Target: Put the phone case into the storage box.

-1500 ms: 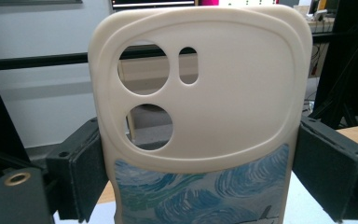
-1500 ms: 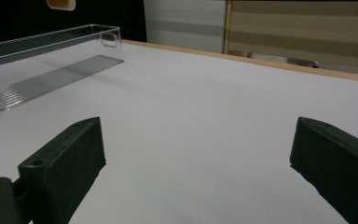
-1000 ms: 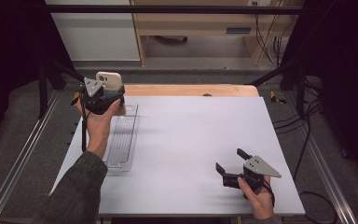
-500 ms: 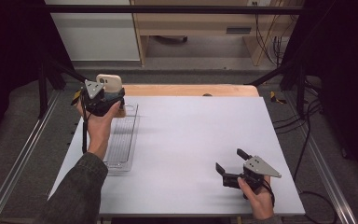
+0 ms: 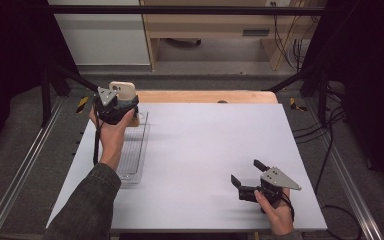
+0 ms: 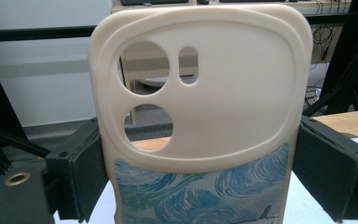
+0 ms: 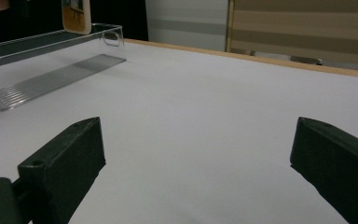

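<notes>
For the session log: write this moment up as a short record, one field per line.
held item: cream phone case with camera cutouts and a blue swirl print
left gripper: shut on the phone case, raised above the far end of the clear tray
right gripper: open, holding nothing, low over the table near its right front
tray contents: cannot tell; the far end is hidden behind the hand

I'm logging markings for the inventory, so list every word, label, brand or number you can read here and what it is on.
None can be read.
The phone case, held in the left gripper: only a painted blue swirl pattern, no lettering.
The clear tray and the right gripper: no print visible.
</notes>
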The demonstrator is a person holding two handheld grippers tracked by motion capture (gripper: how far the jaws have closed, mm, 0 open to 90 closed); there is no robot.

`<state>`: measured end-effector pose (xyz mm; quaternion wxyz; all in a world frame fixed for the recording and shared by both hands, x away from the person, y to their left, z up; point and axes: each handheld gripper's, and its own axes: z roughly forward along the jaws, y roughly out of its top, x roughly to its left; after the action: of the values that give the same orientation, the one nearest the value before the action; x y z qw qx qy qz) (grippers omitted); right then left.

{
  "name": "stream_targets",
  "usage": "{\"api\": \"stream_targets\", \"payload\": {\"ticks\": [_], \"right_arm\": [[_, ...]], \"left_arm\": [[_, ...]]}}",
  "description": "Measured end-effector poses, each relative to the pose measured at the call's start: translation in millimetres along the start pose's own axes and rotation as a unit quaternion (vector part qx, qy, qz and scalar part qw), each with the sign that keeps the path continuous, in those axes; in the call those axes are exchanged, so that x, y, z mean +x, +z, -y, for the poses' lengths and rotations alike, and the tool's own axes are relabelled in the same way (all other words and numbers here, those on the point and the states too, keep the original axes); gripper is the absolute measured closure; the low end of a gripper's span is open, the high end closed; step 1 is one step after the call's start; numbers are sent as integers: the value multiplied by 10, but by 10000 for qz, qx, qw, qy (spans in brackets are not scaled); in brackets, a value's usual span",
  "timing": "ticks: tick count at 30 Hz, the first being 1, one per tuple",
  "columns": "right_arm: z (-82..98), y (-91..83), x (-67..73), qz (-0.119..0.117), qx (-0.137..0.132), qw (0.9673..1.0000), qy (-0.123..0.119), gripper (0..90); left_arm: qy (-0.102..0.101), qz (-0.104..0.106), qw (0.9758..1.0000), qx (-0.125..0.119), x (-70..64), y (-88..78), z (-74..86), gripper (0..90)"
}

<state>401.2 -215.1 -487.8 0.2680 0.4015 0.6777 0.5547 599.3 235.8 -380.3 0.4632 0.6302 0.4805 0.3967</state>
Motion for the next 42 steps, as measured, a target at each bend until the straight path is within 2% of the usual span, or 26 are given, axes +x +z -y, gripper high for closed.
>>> {"api": "stream_targets", "payload": {"ticks": [2,4,11,21,26,42], "right_arm": [[1,1,0,-8,8,10000,-11,30],[2,2,0,-9,7,10000,-8,30],[7,8,1,-19,24,10000,-16,30],[10,11,5,-32,32,10000,-20,30],[9,11,6,-28,17,10000,-34,30],[12,17,17,-50,44,10000,-46,30]], "left_arm": [[23,8,10000,9,-21,32,19,112],[130,-31,9999,-3,-43,59,36,112],[213,-9,9998,48,-92,148,102,112],[199,0,9998,97,-101,187,145,112],[96,16,9999,122,-89,198,169,111],[119,3,9996,252,-83,251,260,111]]}}
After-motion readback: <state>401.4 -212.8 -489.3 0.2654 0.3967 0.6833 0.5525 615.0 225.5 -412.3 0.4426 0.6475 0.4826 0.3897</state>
